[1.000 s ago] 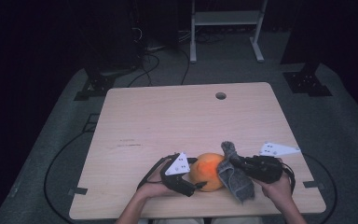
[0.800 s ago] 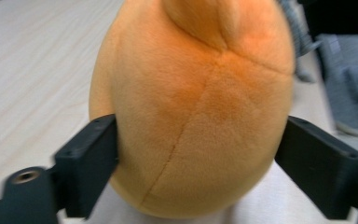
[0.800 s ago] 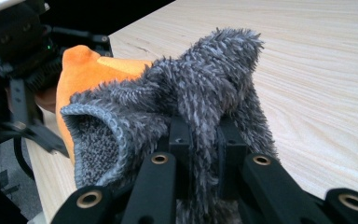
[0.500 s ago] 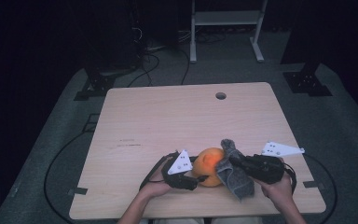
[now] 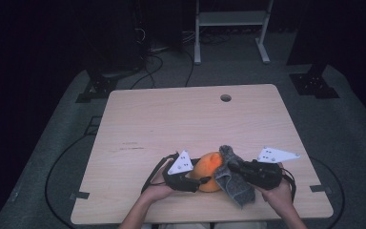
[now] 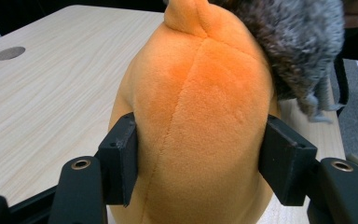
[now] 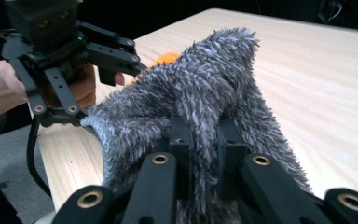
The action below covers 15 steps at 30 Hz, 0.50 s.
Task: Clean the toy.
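Dark room, cables on floor; light wood table (image 5: pixel 171 124) w/ round grommet hole (image 5: pixel 225 98) near far edge.

Orange plush (image 5: pixel 208 171) at near edge, roughly mid-table, between both hands. Left gripper (image 5: pixel 196 180) clamped on plush: jaws pressed into both flanks, seam running straight up between them; plush lies directly ahead of jaws, pointed tip away from cam. Base hidden, so resting on table vs. lifted: cannot tell.

Grey fuzzy cloth (image 5: pixel 233 179) draped over right side of plush, touching it, lower end trailing toward near edge. Right gripper (image 5: pixel 232 167) pinched shut on a fold of cloth, pile bulging up between jaws; cloth runs fwd from jaws toward plush.

Judgement: wiping/rubbing plush w/ cloth. Key relation: plush lies to left of right gripper, just beyond the pinched fold; left holds, right works. Risk: cloth slipping out of pinch.
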Motion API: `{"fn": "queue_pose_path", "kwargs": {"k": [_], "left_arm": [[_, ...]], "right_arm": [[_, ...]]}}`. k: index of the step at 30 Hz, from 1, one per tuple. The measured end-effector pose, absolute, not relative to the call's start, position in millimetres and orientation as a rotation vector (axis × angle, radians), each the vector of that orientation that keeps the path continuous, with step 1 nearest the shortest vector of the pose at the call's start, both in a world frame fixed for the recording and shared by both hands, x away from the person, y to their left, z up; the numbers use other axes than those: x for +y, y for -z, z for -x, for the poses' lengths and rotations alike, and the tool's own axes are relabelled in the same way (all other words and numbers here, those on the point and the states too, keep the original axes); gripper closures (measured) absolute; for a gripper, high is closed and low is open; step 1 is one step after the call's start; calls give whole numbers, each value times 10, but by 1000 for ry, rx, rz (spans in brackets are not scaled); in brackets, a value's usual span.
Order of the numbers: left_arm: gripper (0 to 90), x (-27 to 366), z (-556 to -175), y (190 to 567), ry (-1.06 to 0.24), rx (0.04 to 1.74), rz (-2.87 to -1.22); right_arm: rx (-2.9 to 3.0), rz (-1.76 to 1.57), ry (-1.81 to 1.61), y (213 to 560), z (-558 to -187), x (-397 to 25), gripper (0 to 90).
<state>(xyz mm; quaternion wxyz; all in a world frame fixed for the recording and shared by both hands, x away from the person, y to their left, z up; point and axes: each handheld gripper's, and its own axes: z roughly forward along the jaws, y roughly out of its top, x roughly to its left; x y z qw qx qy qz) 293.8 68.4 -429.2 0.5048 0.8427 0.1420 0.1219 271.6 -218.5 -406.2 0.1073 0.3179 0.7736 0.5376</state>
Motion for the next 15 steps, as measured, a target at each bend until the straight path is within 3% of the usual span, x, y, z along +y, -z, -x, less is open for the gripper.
{"fn": "queue_pose_path", "kwargs": {"k": [6,15], "left_arm": [[356,660,-2970,4337,-276,372,-2025],[348,643,-2963,4370,-280,362,-2026]], "right_arm": [[2313,-1057,-1468,4271,-2833,-2309,792],[2290,-896,-1571,3980,-2693,-2112,792]]}}
